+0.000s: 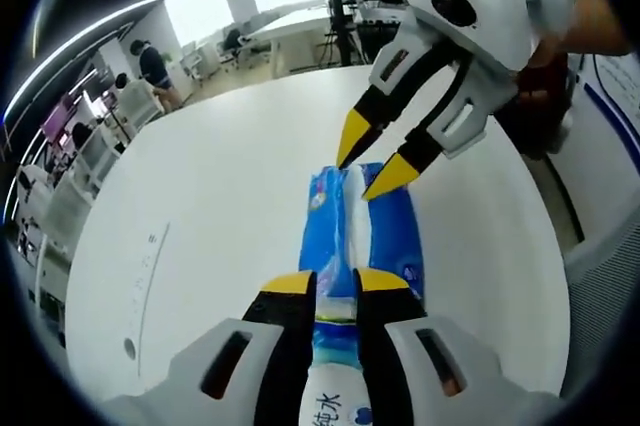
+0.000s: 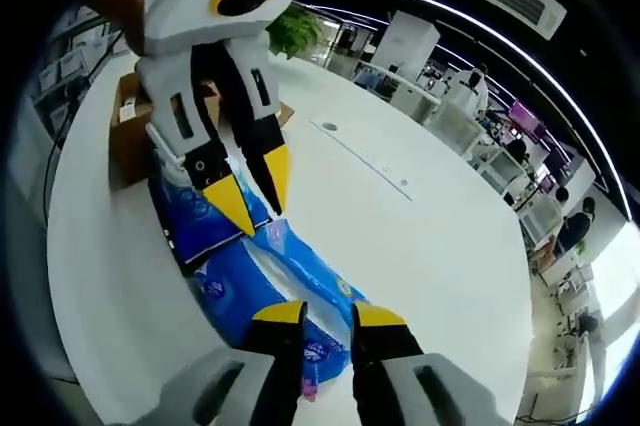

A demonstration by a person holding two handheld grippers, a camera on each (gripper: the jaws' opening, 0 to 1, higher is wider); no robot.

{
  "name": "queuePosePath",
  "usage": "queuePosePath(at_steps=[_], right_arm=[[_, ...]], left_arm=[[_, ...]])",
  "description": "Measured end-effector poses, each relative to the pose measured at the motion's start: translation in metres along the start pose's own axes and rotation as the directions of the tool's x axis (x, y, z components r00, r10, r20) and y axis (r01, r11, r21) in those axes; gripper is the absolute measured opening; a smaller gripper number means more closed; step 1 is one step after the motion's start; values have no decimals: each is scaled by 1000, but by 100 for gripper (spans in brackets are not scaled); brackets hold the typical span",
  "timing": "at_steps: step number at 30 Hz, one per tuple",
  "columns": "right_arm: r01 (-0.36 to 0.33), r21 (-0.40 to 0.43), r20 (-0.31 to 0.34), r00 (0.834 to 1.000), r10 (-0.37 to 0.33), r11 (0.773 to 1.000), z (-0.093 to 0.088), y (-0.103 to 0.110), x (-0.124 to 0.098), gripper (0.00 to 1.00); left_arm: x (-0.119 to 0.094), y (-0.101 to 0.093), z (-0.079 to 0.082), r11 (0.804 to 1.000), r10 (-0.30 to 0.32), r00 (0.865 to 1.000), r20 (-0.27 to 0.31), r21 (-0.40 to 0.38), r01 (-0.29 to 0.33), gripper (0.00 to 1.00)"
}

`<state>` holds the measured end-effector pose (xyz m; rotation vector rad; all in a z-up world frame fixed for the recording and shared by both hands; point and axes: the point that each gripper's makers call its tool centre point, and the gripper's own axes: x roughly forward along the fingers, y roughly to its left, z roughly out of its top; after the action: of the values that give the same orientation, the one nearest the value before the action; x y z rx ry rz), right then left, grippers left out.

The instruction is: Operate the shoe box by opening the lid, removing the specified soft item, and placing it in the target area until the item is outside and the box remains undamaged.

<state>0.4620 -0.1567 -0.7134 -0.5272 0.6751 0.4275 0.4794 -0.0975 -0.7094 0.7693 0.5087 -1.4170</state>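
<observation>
While the blue tissue pack (image 1: 362, 236) lies flat on the white worktop (image 1: 220, 216), both grippers work at its opposite ends. In the left gripper view, the left gripper (image 1: 334, 281) has its yellow-tipped jaws pinching the pack's near end, with the wrapper caught between them. The right gripper (image 1: 372, 158) enters from the upper right, its jaws narrowly spread with tips at the pack's far end. In the right gripper view, the right gripper (image 2: 328, 314) jaws sit slightly apart over the pack (image 2: 285, 266); whether they grip it cannot be told. The brown shoe box (image 2: 128, 141) stands behind the left gripper (image 2: 255, 191), the pack outside it.
</observation>
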Motion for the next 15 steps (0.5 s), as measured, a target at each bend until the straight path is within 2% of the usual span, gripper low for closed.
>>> queuePosePath(at_steps=[15], right_arm=[[-3, 76, 17, 1000, 1, 997, 6, 3, -19, 23]], left_arm=[[-23, 2, -3, 998, 26, 1000, 6, -57, -26, 24]])
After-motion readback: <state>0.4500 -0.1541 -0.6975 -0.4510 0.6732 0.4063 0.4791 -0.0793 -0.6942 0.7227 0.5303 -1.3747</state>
